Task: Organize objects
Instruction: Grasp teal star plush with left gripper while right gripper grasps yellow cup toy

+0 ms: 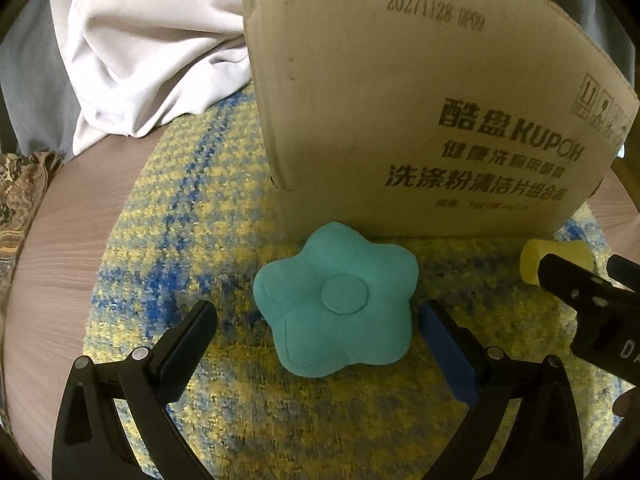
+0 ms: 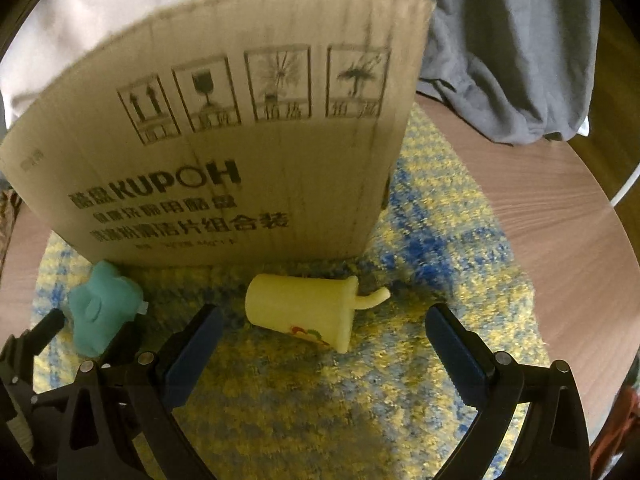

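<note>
Two grippers, both w/ jaws spread wide, nothing held. Left gripper straddles the teal flower-shaped plush cushion lying on the yellow-and-blue woven rug, just in front of the brown cardboard box. Right gripper faces the pale yellow plastic toy cup, tipped on its side near the box. Step looks like approach before pickup; next prob needs each gripper lowered and closed on its item, then lifted over the box wall.

Dim, warm-tinted light; fisheye bending darkens the edges, and the cardboard box looks slightly blurred.
</note>
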Demonstrator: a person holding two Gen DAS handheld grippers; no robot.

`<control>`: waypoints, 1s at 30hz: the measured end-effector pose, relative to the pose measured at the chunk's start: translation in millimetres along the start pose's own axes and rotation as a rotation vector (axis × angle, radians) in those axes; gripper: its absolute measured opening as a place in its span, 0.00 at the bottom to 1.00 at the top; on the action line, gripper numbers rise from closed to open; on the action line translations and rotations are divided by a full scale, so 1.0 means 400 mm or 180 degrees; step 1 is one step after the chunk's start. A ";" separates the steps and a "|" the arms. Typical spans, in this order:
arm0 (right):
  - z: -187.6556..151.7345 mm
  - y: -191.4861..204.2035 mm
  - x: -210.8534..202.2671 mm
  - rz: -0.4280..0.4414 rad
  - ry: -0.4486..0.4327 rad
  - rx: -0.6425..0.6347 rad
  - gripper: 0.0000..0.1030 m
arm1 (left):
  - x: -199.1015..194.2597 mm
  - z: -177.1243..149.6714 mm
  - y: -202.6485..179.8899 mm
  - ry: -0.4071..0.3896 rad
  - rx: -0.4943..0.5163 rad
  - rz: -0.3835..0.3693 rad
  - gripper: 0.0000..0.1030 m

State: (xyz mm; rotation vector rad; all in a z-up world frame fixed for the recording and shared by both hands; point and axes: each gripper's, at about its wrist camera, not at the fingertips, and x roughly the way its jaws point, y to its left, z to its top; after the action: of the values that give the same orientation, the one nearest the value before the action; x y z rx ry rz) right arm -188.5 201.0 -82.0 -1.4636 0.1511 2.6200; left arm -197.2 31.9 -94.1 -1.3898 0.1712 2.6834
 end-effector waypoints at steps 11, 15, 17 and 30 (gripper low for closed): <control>-0.011 -0.007 0.047 0.0011 0.0067 0.0095 0.81 | 0.014 -0.008 -0.011 -0.0043 0.0080 0.0022 0.88; -0.017 0.000 0.052 0.0037 0.0075 0.0080 0.62 | 0.011 -0.005 -0.019 -0.0061 0.0138 -0.0011 0.76; -0.019 0.002 0.046 0.0042 0.0051 0.0064 0.61 | 0.009 -0.004 -0.023 -0.0076 0.0174 0.0016 0.74; -0.048 -0.012 -0.005 0.0071 -0.0051 0.0093 0.61 | -0.030 -0.012 -0.035 -0.0194 0.0237 0.0092 0.68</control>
State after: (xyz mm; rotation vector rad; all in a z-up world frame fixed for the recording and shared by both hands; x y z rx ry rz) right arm -170.6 202.5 -90.4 -1.4392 0.2042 2.6348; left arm -184.1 44.4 -87.6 -1.2929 0.2847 2.7087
